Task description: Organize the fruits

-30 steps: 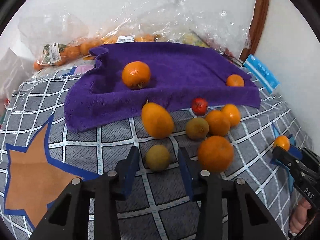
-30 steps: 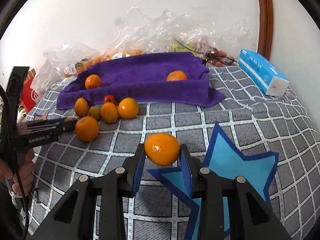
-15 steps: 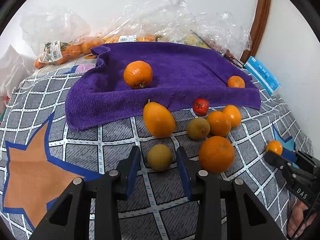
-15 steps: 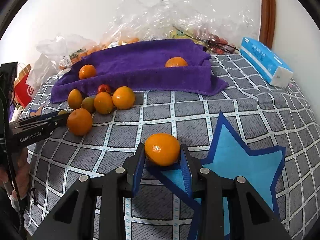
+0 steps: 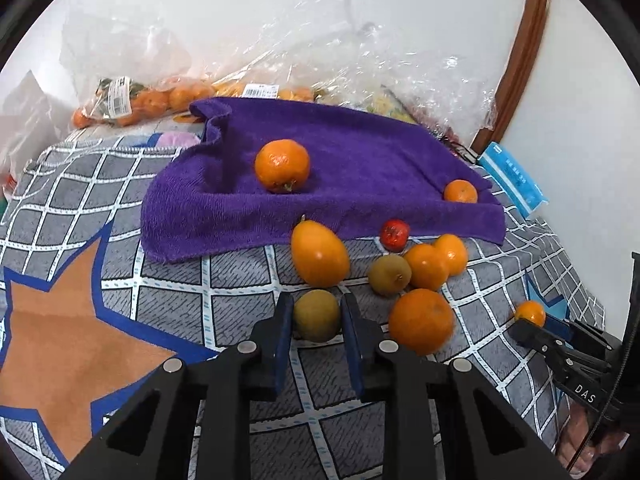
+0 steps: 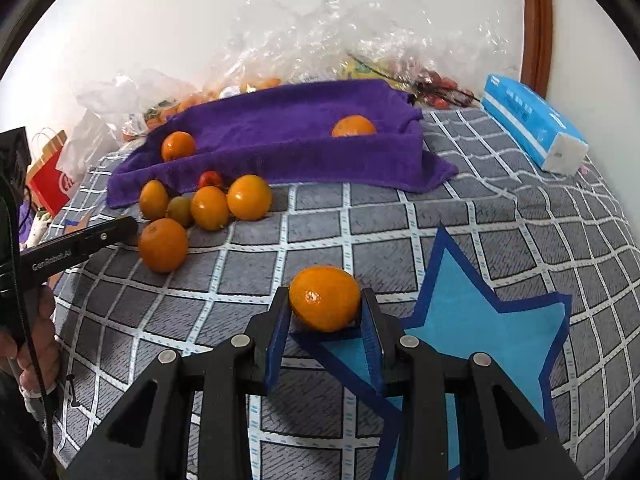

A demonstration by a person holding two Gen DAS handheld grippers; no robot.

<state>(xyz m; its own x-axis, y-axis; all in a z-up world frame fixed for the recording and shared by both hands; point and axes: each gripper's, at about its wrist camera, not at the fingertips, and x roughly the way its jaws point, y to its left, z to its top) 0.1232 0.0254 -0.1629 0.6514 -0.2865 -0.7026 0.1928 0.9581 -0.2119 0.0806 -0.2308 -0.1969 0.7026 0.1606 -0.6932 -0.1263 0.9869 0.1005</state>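
On the checked quilt, my left gripper is shut on a green-brown kiwi-like fruit; both blue pads press its sides. Just behind it lie an oval orange fruit, a second green-brown fruit, a small red fruit and several oranges, the largest right beside my fingers. A purple towel further back carries two oranges. My right gripper is shut on a mandarin at the edge of a blue star patch.
Clear plastic bags of fruit are piled against the wall behind the towel. A blue tissue pack lies at the back right. A red paper bag stands past the quilt's left edge. An orange star patch lies left of my left gripper.
My left jaws have closed in from either side of the green-brown fruit until they grip it. The right gripper keeps its mandarin in about the same spot.
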